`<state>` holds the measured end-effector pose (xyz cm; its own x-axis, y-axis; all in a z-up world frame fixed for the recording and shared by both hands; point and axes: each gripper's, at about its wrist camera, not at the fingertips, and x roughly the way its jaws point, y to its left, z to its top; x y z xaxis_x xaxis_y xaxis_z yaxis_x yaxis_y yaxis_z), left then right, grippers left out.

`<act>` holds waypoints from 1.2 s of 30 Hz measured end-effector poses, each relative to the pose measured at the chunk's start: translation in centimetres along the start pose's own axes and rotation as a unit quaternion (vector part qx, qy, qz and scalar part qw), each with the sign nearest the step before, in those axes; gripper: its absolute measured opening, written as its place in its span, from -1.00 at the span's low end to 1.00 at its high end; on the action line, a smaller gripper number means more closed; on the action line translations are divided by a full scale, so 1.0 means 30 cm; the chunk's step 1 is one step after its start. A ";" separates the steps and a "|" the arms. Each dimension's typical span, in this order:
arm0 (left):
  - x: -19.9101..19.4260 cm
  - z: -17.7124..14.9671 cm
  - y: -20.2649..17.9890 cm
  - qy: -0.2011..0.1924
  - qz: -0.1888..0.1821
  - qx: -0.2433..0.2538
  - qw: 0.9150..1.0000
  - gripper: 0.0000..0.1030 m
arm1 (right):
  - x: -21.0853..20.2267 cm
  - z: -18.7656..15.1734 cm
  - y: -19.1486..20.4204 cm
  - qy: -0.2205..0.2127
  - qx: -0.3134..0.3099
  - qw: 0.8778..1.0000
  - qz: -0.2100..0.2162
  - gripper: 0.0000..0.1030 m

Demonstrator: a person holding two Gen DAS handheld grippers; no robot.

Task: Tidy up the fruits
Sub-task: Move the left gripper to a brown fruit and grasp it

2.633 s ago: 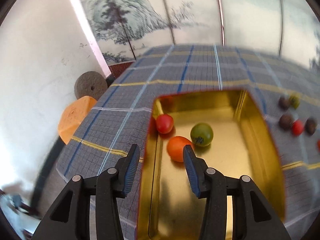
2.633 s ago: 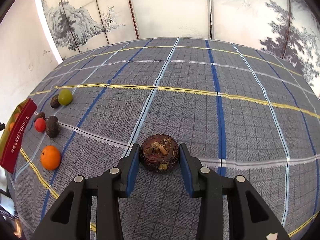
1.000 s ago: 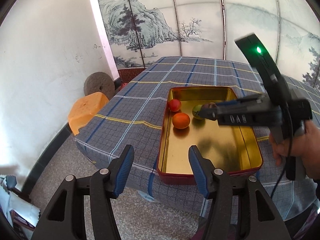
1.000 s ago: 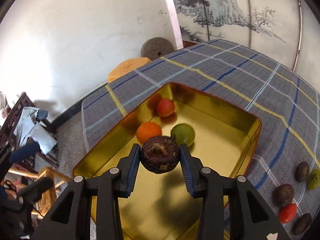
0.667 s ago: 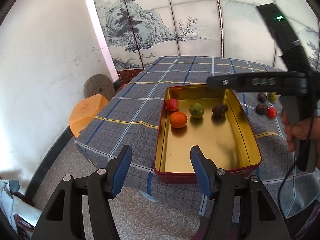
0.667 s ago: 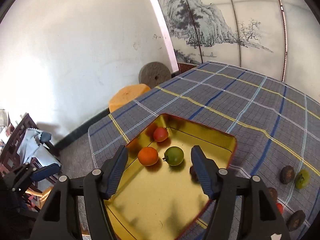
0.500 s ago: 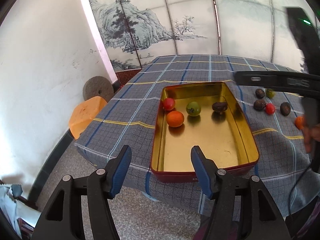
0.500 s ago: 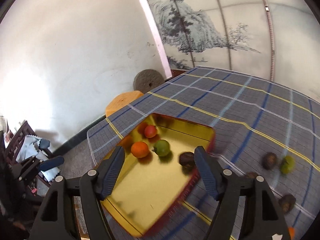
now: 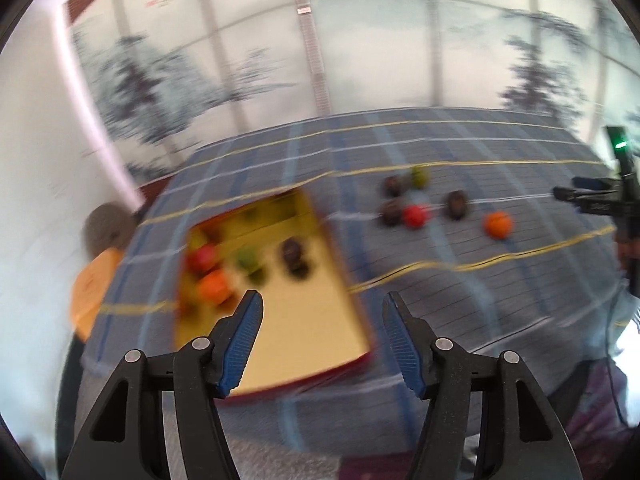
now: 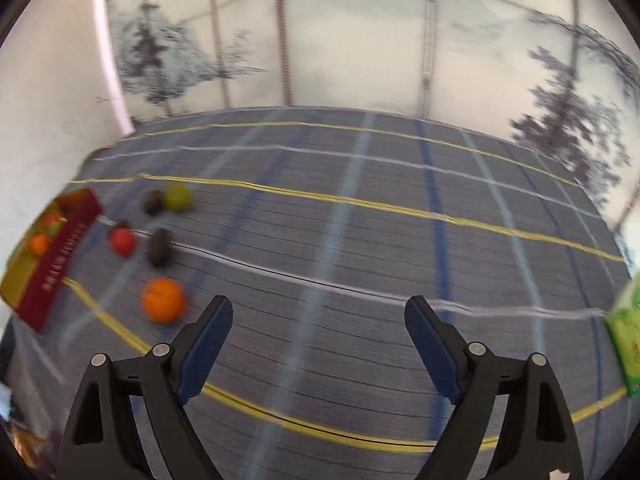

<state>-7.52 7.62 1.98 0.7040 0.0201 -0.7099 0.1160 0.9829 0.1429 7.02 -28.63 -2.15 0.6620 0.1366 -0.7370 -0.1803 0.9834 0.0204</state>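
While both tongs (image 9: 320, 340) (image 10: 318, 340) gape empty, four fruits sit in gold metal tin (image 9: 320, 320); six remain on plaid-clothed surface (image 10: 360, 240), round orange fruit (image 10: 163, 301) at ten o'clock.

In my left view the tin (image 9: 320, 328) sits on the table (image 9: 460, 300) at centre left, above my left tongs (image 9: 320, 332). Four fruits (image 9: 248, 258) lie in its upper left part. To the tin's upper right, six fruits lie in a cluster (image 9: 416, 216) on the cloth. My right tongs (image 9: 592, 200) show at the right edge.

In my right view the tin is at the left edge; the cluster lies just right of it, upper left of my right tongs. A packet (image 10: 624, 340) sits at the right edge.
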 end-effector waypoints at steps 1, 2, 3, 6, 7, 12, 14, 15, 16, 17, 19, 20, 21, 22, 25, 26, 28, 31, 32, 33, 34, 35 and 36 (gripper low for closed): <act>0.010 0.022 -0.014 -0.001 -0.014 0.008 1.000 0.22 | 0.002 -0.016 -0.043 0.001 0.006 1.000 -0.012 0.67; 0.030 0.052 -0.030 0.001 -0.033 0.017 0.999 0.22 | 0.002 -0.033 -0.079 0.002 0.010 1.000 -0.018 0.67; 0.061 0.089 -0.039 0.012 -0.055 0.020 0.998 0.22 | 0.010 -0.047 -0.110 0.003 0.015 1.000 -0.021 0.67; 0.164 0.188 -0.062 0.047 -0.096 0.005 0.994 0.18 | 0.029 -0.080 -0.158 0.002 0.034 0.999 -0.014 0.67; 0.192 0.207 -0.070 0.054 -0.098 0.002 0.994 0.16 | 0.040 -0.087 -0.163 0.002 0.040 0.999 -0.007 0.67; 0.366 0.312 -0.098 0.096 -0.104 -0.027 0.990 0.00 | 0.048 -0.096 -0.183 -0.001 0.051 0.999 0.020 0.69; 0.453 0.328 -0.084 0.131 -0.136 -0.065 0.980 -0.14 | 0.049 -0.098 -0.172 0.002 0.050 0.998 0.025 0.69; 0.485 0.330 -0.073 0.145 -0.148 -0.084 0.975 -0.19 | 0.048 -0.098 -0.169 0.002 0.049 0.998 0.027 0.69; 0.519 0.334 -0.065 0.158 -0.155 -0.104 0.970 -0.21 | 0.045 -0.098 -0.166 0.000 0.047 0.998 0.030 0.69; 0.556 0.335 -0.054 0.170 -0.158 -0.125 0.965 -0.22 | 0.046 -0.098 -0.162 0.000 0.045 0.999 0.031 0.69; 0.622 0.337 -0.031 0.192 -0.160 -0.166 0.954 -0.23 | 0.042 -0.098 -0.151 -0.002 0.039 0.999 0.035 0.70; 0.657 0.336 -0.018 0.203 -0.166 -0.191 0.946 -0.24 | 0.041 -0.098 -0.145 -0.003 0.036 0.999 0.035 0.71; 0.686 0.333 -0.009 0.213 -0.169 -0.211 0.939 -0.25 | 0.040 -0.099 -0.140 -0.004 0.033 0.999 0.036 0.71; 0.709 0.329 -0.003 0.222 -0.169 -0.226 0.933 -0.25 | 0.040 -0.100 -0.137 -0.005 0.031 0.999 0.038 0.71; 0.748 0.313 -0.002 0.240 -0.169 -0.253 0.922 -0.25 | 0.037 -0.099 -0.137 -0.008 0.032 0.998 0.044 0.72; 0.753 0.311 -0.002 0.239 -0.165 -0.259 0.921 -0.25 | 0.036 -0.100 -0.139 -0.008 0.033 0.998 0.045 0.72; 0.763 0.314 -0.002 0.237 -0.154 -0.265 0.922 -0.25 | 0.036 -0.100 -0.141 -0.009 0.036 0.998 0.051 0.73; 0.780 0.311 0.005 0.237 -0.147 -0.281 0.919 -0.25 | 0.036 -0.100 -0.140 -0.010 0.038 0.997 0.059 0.73; 0.787 0.312 0.007 0.237 -0.147 -0.285 0.917 -0.25 | 0.036 -0.099 -0.138 -0.011 0.037 0.997 0.062 0.73; 0.793 0.314 0.006 0.237 -0.147 -0.286 0.917 -0.24 | 0.037 -0.099 -0.136 -0.010 0.037 0.997 0.063 0.73; 0.799 0.314 0.003 0.237 -0.146 -0.287 0.917 -0.22 | 0.039 -0.098 -0.135 -0.010 0.038 0.997 0.065 0.74; 0.804 0.316 -0.002 0.237 -0.146 -0.288 0.916 -0.21 | 0.040 -0.099 -0.134 -0.009 0.038 0.997 0.066 0.74; 0.807 0.316 -0.003 0.236 -0.146 -0.289 0.916 -0.21 | 0.041 -0.098 -0.135 -0.009 0.040 0.997 0.068 0.74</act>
<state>16.16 6.29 -8.69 0.3050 -0.3166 -0.8982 -0.2361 0.8885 -0.3934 6.41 -32.79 -5.13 0.6477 0.2708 -0.7121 -0.2114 0.9619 0.1735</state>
